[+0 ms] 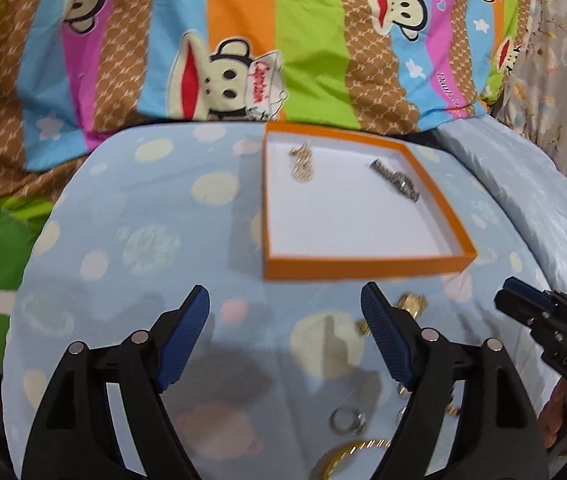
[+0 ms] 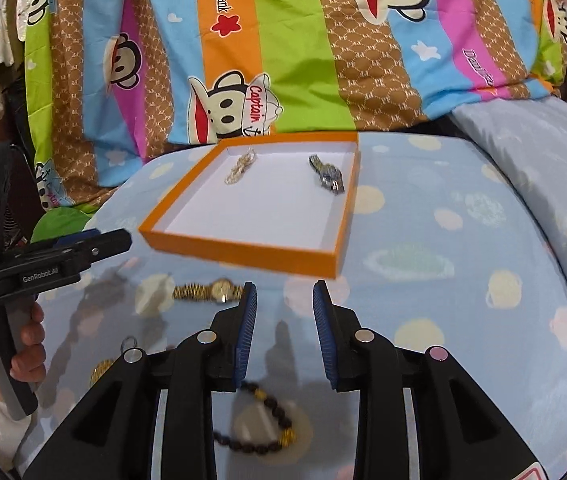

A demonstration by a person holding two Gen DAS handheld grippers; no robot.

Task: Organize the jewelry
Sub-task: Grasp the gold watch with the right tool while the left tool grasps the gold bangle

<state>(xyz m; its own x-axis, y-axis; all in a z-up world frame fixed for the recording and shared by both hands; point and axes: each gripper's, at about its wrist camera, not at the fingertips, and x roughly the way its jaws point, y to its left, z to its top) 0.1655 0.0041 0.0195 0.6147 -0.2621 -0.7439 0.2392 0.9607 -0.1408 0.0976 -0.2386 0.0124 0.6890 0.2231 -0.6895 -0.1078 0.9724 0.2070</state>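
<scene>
An orange tray (image 1: 363, 270) (image 2: 243, 250) with a white floor lies on the blue dotted cloth. Inside it are a silver chain (image 1: 303, 162) (image 2: 241, 170) and a silver watch (image 1: 397, 180) (image 2: 327, 178). In front of the tray lie a gold watch (image 2: 211, 291) (image 1: 413, 304), a ring (image 1: 345, 420), a gold chain (image 1: 347, 456) and a dark bead bracelet (image 2: 267, 420). My left gripper (image 1: 283, 292) is wide open over the cloth, with nothing between its fingers. My right gripper (image 2: 285, 286) is open with a narrow gap, also holding nothing, and the bracelet lies below it.
A bright striped cartoon blanket (image 1: 243, 40) rises behind the tray. A pale blue pillow (image 2: 543, 168) sits at the right. The other gripper shows at each view's edge, the right gripper (image 1: 519, 292) and the left gripper (image 2: 119, 240), and a hand (image 2: 23, 344) holds the left one.
</scene>
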